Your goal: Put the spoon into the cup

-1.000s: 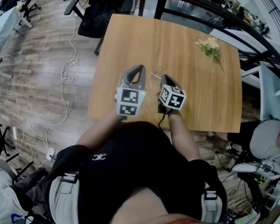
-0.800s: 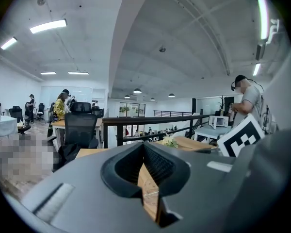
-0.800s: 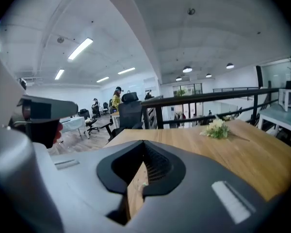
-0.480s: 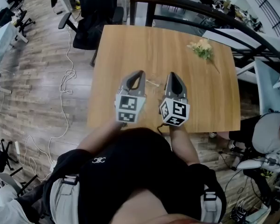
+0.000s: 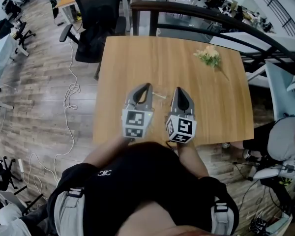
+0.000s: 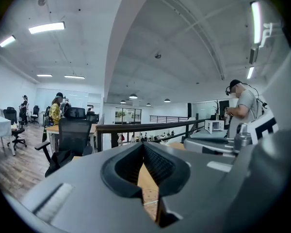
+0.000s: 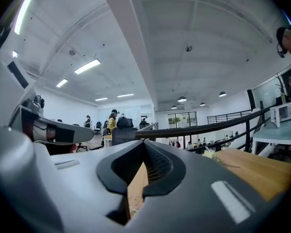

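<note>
Table: square light-wood tabletop [image 5: 177, 58] fills the middle of the head view, mostly bare. Black office chair [image 5: 96, 14] stands off the table's far left corner, and a black handrail [image 5: 211, 16] runs past its far edge. White cable [image 5: 71, 90] lies looped on the plank floor left of the table.

Left gripper [image 5: 147, 86], grey with a marker cube, hangs over the table's near edge, just left of centre. Its own view shows the left gripper [image 6: 143, 147] with jaws closed tip to tip and nothing between them; only table wood shows through the gap lower down.

Right gripper [image 5: 179, 90] is just beside it over the same near edge, a bit right of centre. Same story for the right gripper [image 7: 144, 144] in its own view: jaw tips pressed together, empty.

Small sprig of pale flowers with green leaves [image 5: 209, 57] lies near the table's far right corner.

Thin pale sliver [image 5: 158, 95] lies flat on the table between the two gripper tips. It reads as the spoon, but it's too small to confirm.
</note>
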Demonstrator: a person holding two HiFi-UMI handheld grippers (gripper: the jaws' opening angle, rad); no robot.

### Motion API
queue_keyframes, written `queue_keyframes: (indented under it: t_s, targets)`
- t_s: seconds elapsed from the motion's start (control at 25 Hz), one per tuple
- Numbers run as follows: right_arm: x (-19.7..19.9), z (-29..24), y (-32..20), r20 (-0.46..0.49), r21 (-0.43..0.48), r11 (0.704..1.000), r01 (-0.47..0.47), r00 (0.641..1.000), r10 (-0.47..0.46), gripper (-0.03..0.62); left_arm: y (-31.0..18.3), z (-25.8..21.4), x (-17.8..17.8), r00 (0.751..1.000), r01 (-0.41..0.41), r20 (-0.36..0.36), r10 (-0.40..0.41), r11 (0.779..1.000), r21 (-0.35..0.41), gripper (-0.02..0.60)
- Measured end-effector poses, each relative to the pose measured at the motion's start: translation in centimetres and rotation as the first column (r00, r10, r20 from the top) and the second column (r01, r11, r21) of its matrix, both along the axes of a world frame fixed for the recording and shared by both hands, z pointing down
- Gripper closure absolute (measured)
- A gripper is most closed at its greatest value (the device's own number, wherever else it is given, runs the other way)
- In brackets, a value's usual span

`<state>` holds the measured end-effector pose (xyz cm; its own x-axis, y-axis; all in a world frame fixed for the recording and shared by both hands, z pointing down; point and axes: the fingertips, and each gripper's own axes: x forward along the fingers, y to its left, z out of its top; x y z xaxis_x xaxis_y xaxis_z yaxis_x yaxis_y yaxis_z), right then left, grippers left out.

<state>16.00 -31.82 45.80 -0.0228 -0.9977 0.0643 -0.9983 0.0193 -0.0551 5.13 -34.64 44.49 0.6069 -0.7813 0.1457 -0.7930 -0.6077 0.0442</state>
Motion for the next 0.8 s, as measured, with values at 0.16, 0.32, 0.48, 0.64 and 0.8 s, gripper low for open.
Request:
queue_keyframes:
  t_s: [0.16, 0.32, 0.48, 0.64, 0.8]
  targets:
    - [-0.16, -0.37, -0.23, -0.014, 0.008, 1.000, -0.011, 1.000, 0.011, 0.592, -0.09, -0.28, -0.18, 1.000, -0.003, 0.003, 0.003, 1.000, 0.005, 0.569]
    - [-0.41, -0.78, -0.44, -0.045, 0.022, 1.000, -0.009, 0.999, 0.010, 0.592, -0.18, -0.35, 0.00, 1.000, -0.005, -0.001, 0.005, 1.000, 0.010, 0.569]
    - [-0.37, -0.82, -0.49, -0.027, 0.016, 1.000, -0.010, 1.000, 0.010, 0.592, -0.35, -0.38, 0.05, 1.000, -0.010, -0.001, 0.010, 1.000, 0.011, 0.569]
    - [-0.39, -0.89, -0.34, -0.028, 0.014, 1.000, -0.008, 1.000, 0.009, 0.592, -0.37, -0.25, 0.01, 1.000, -0.012, 0.000, 0.012, 1.000, 0.008, 0.569]
    - [-0.10, -0.70, -0.16, -0.025, 0.007, 1.000, -0.012, 1.000, 0.012, 0.591, -0.10, -0.21, 0.37, 1.000, -0.021, 0.006, 0.021, 1.000, 0.012, 0.569]
